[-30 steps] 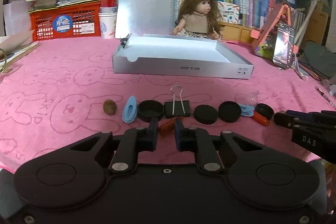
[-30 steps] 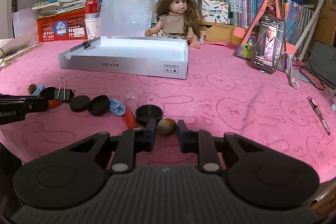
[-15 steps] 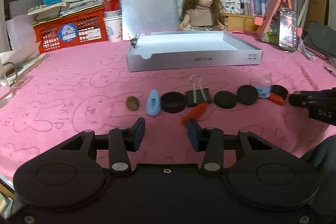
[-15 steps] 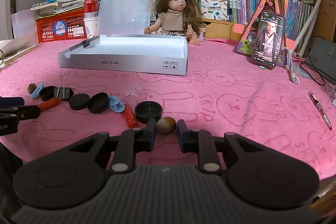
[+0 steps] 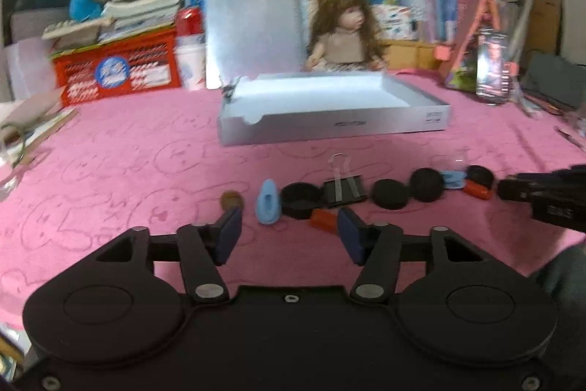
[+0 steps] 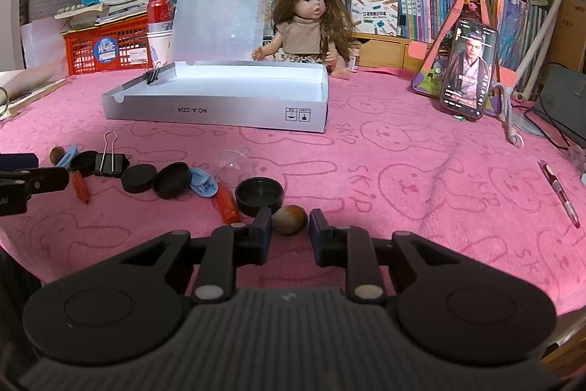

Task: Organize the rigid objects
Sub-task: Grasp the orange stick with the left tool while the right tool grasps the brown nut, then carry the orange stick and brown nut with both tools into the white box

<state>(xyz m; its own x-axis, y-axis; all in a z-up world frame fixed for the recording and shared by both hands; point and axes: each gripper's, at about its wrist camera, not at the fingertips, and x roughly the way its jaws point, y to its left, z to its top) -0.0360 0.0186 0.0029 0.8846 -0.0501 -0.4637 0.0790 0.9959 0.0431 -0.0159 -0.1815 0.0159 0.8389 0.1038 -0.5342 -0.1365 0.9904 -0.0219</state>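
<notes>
Clutter of small rigid pieces runs in a row across the pink cloth, ahead of both tongs. The left gripper stands released, its blue pads spread wide and holding nothing. Just beyond its tips lie a brown nut off the left pad, a light blue clip, an open black cap and a black binder clip. An orange-red piece lies close in front of the right pad, partly behind it; whether they touch I cannot tell. Farther to the right of these tongs sit two black discs, then another blue clip and a second orange-red piece. This view is blurred.

The right gripper is narrowed but not clenched: a brown-and-cream pebble lies on the cloth between its tips, with a gap showing on each side, so nothing is grasped. Just ahead and left of the tips are a black cap and an orange-red stick. A clear plastic dome sits a little farther on.

Well beyond both tongs lies an open white box, a small binder clip on its left wall. A doll sits behind it and a phone leans on a stand to the right.
</notes>
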